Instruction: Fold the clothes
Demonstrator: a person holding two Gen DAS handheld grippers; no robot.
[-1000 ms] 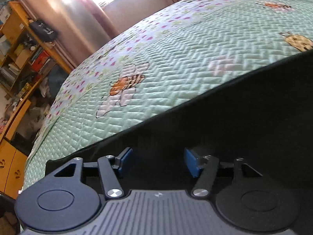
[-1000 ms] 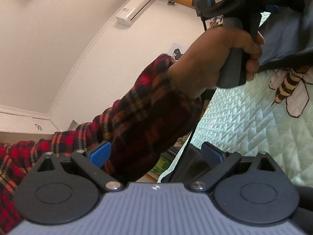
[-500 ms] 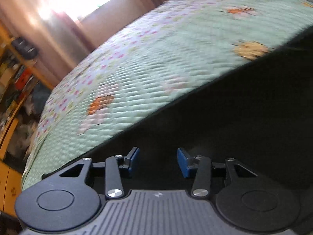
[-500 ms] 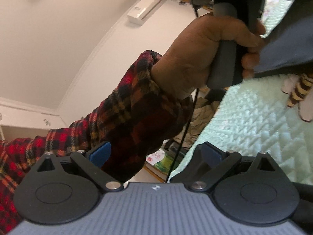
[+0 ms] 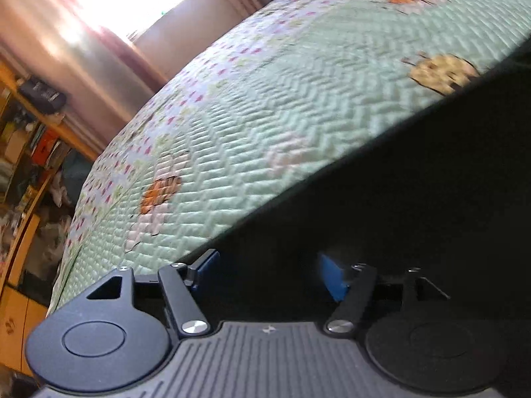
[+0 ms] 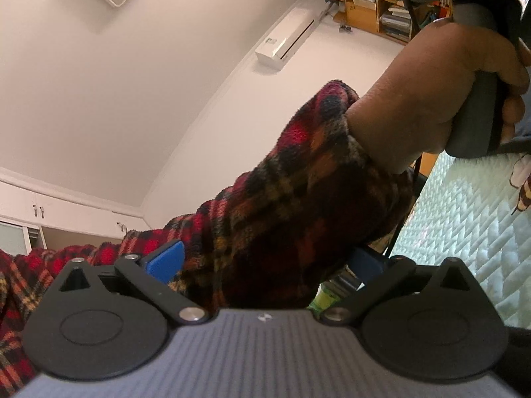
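Observation:
A dark garment (image 5: 415, 215) lies on the green quilted bedspread (image 5: 298, 116) and fills the lower right of the left wrist view. My left gripper (image 5: 268, 272) is low over its edge, open, with dark cloth showing between and beyond the blue pads (image 5: 332, 278). My right gripper (image 6: 265, 262) is open and points up at a red plaid sleeve (image 6: 282, 215). The person's hand (image 6: 431, 99) holds the other gripper's handle. A sliver of the garment (image 6: 517, 147) shows under that hand.
Wooden shelves (image 5: 30, 139) full of clutter stand left of the bed, with curtains (image 5: 109, 43) and a bright window behind. In the right wrist view there are a wall air conditioner (image 6: 285, 43), a bookshelf (image 6: 375, 3) and the bedspread's (image 6: 464, 232) edge.
The left gripper's jaws narrowed half a second ago and have widened again; its view has slid along the garment's edge. The right gripper has tilted upward, still open.

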